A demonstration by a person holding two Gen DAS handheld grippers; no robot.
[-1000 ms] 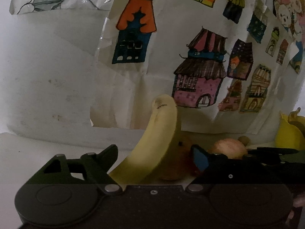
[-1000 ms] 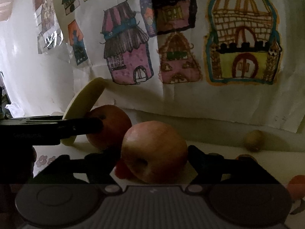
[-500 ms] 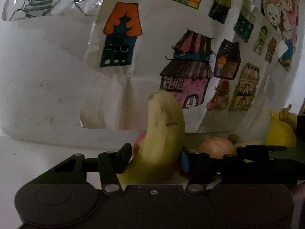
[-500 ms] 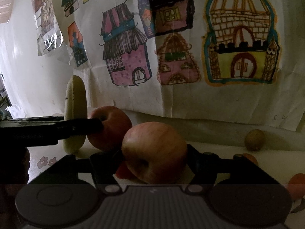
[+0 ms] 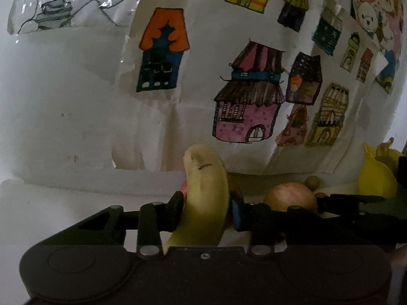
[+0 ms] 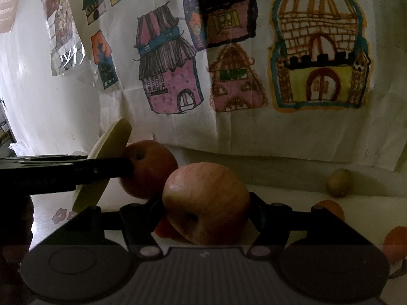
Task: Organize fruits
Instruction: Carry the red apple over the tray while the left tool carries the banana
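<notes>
My left gripper is shut on a pale yellow banana that curves up between the fingers. My right gripper is shut on a red-yellow apple. In the right wrist view the left gripper reaches in from the left with the banana tilted beside a second red apple on the white table. In the left wrist view the right gripper's arm and its apple lie to the right.
A wall hung with drawings of coloured houses stands close behind the table. A small brown fruit and orange fruits lie at the right. A yellow object sits at the far right.
The left gripper's fingers have closed onto the banana, which has swung more upright and then tilted. The right gripper has kept its apple and barely moved.
</notes>
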